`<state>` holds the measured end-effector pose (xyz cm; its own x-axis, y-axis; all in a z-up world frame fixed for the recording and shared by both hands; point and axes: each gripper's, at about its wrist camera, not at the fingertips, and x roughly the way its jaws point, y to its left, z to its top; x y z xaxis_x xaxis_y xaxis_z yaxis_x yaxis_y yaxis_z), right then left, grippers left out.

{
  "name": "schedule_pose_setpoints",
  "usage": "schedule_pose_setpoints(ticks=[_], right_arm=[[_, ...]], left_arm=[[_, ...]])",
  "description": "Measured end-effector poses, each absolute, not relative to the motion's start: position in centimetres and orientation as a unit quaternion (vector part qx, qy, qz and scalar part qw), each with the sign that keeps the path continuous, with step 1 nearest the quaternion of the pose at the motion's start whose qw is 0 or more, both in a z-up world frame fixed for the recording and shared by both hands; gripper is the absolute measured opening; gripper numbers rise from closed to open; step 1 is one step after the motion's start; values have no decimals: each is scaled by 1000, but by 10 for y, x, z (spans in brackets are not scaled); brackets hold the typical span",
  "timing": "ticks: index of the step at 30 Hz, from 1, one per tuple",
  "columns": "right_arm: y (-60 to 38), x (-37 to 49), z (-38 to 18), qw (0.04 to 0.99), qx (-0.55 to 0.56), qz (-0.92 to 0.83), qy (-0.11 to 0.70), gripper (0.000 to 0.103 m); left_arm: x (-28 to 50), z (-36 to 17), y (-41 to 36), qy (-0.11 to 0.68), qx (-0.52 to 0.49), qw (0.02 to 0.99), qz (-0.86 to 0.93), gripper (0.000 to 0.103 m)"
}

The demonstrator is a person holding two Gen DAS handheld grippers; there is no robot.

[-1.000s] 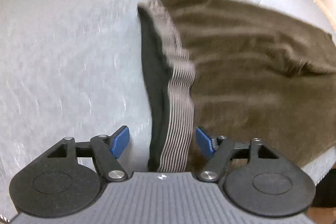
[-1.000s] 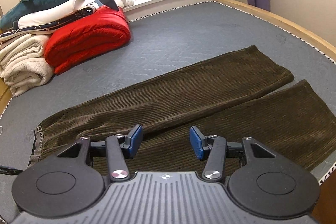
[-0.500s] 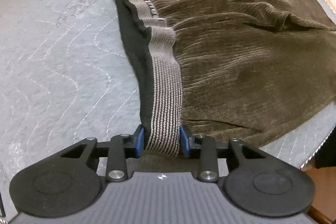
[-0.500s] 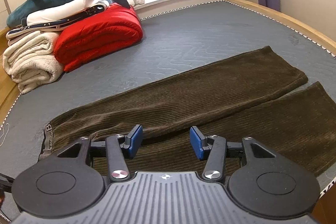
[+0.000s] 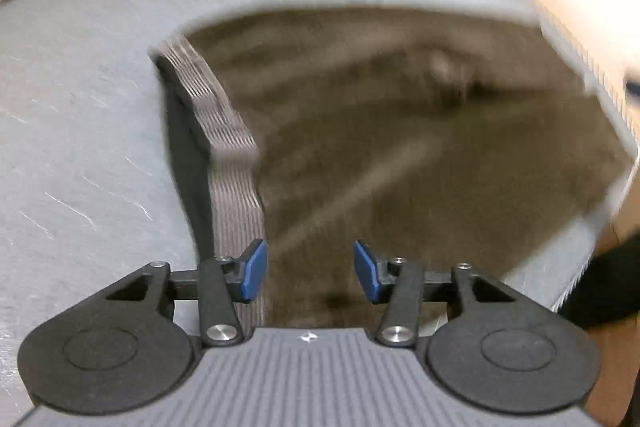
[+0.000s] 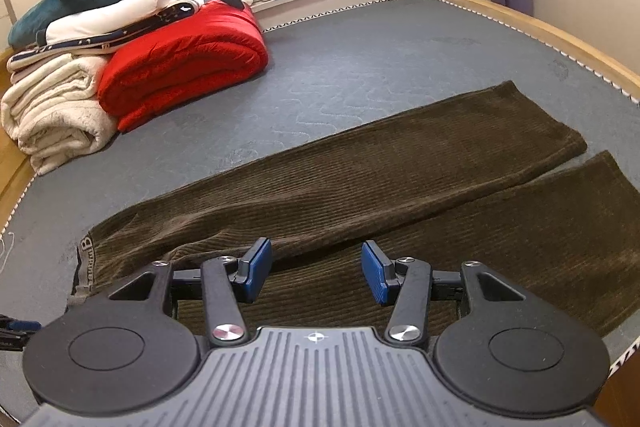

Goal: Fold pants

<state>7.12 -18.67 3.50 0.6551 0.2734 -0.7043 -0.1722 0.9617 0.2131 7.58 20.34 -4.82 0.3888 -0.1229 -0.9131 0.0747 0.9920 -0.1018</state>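
Left wrist view is pretty blurry, but the left gripper [image 5: 307, 270] has its fingers spread with nothing between them, hanging over the pants [image 5: 400, 147] right beside the striped waistband [image 5: 234, 163].

Right wrist view is sharp: the pants lie flat on the grey mattress [image 6: 380, 67], both legs side by side and running away to the right. The right gripper [image 6: 316, 271] is spread too, hovering near the crotch. Looks like the setup stage; I'd say next is pinching the waistband and a leg to fold one leg over the other.
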Motion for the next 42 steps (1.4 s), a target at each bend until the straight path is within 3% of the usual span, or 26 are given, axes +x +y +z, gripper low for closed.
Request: schedule_pose_setpoints(ticks=[2,3,7,13,20,24,29,36,42], right_arm=[[-186,73,34,908,61,122,397,52],[-186,74,35,908,62,123,397,52],[-188,74,38,909,73,128,389,52],[-186,70,52,923,69,132,355,52],[-150,81,114,955,-10,181,235,52],[-144,106,116,962,-27,192,195,52],[-140,128,80,946,-45,170,272,52],[-127,145,80,939,-42,209,270,52],[-141,153,78,943,-40,188,271,52]], left_arm=[[78,-79,192,609,53,791,-39,38],[77,-81,186,606,81,790,-44,38],[84,-52,204,581,-30,812,-40,40],[105,-22,204,517,-71,853,1,40],[139,13,214,411,-102,902,82,49],[145,20,207,365,-93,919,114,76],[162,24,198,358,-59,923,130,76],[216,-2,207,371,-50,919,126,71],[272,-38,218,383,-12,915,122,73]])
